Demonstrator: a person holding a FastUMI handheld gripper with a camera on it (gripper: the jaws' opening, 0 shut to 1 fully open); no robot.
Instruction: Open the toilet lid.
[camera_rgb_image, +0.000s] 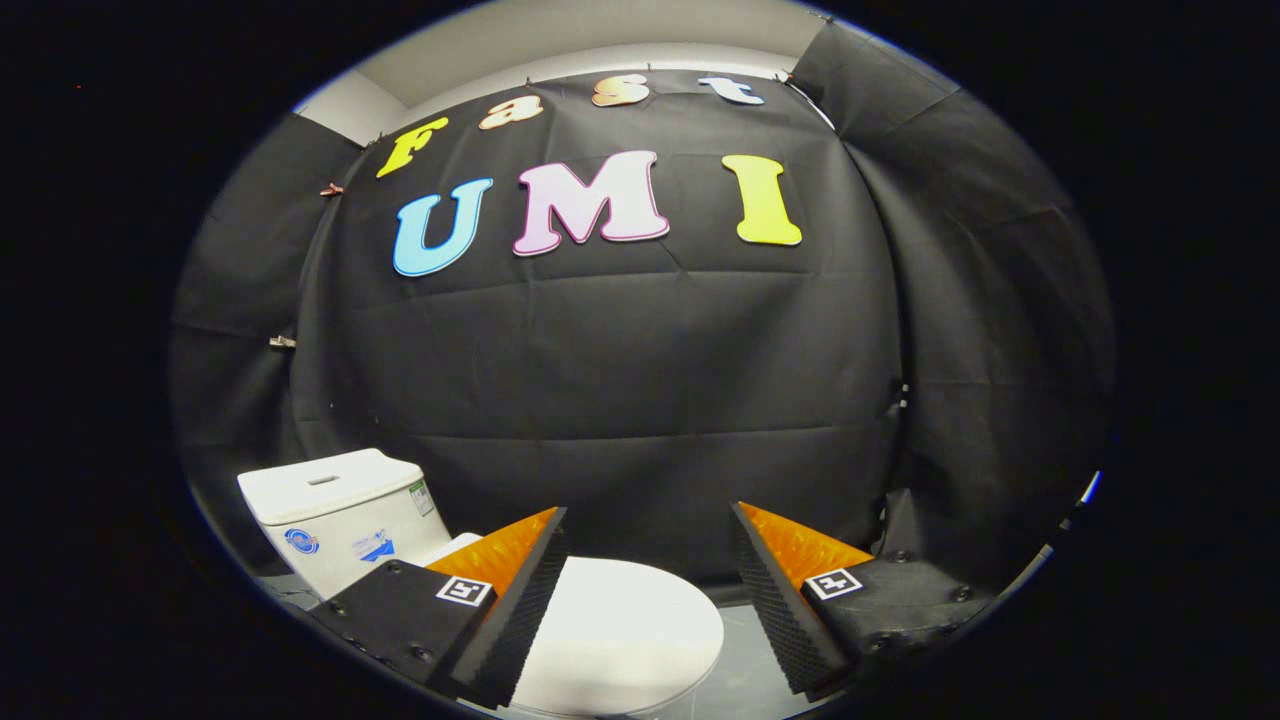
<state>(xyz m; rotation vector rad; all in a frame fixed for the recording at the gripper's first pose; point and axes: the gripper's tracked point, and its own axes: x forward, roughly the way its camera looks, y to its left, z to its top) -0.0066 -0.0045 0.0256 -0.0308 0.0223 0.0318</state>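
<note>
- So far nothing of the job is done: the lid (615, 625) lies flat and closed on the toilet, and you have yet to touch it.
- Your tongs (648, 590) are released, the two fingers spread wide with nothing between them except the sight of the lid below.
- You hold them above the lid and apart from it, as far as I can judge; no finger rests on its surface.
- The lid sits under and between the fingers, nearer the left one, whose tip overlaps the lid's left side in the gripper view. The right finger hangs past the lid's right edge, over the grey floor (745, 660).
- The tank (340, 515) stands beyond the left finger, to the left of the lid, against the black cloth wall. That puts the hinge on the tank side, so the free rim should be the rounded edge toward the right finger.
- What is left is everything: bring the tongs down to that free rim, get a finger under it or pinch it, then swing the lid up toward the tank.
- I cannot see whether there is a gap under the rim, so expect to feel for it.
- Mind the smooth lid; a shallow pinch could slip as you lift.
</note>
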